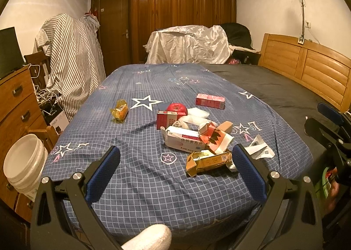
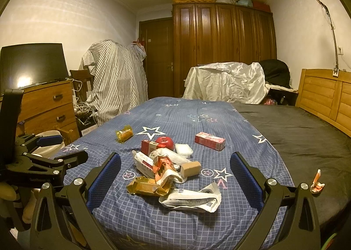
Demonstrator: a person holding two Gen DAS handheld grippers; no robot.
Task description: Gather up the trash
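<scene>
A heap of trash lies on the blue star-print bedsheet [image 1: 140, 184]: a flattened yellow carton [image 1: 206, 162] [image 2: 145, 187], a white medicine box [image 1: 184, 139], a torn red-and-white box [image 1: 216, 138] [image 2: 163, 167], crumpled white paper [image 1: 260, 149] [image 2: 193, 200], a red pack [image 1: 167, 119] and a tan block [image 2: 190, 168]. A red apple [image 1: 176, 108] [image 2: 165, 142] sits behind the heap. My left gripper [image 1: 175, 170] is open, just short of the yellow carton. My right gripper [image 2: 175, 176] is open above the heap, nothing between its fingers.
A pink-red box [image 1: 210, 101] [image 2: 209, 140] and a yellow-wrapped snack [image 1: 120, 110] [image 2: 124, 133] lie apart on the sheet. A torn orange scrap [image 2: 317, 182] rests on the black mattress. White buckets [image 1: 25, 162] stand left of the bed beside a wooden dresser [image 1: 15, 101]. A headboard [image 1: 305, 68] runs along the right.
</scene>
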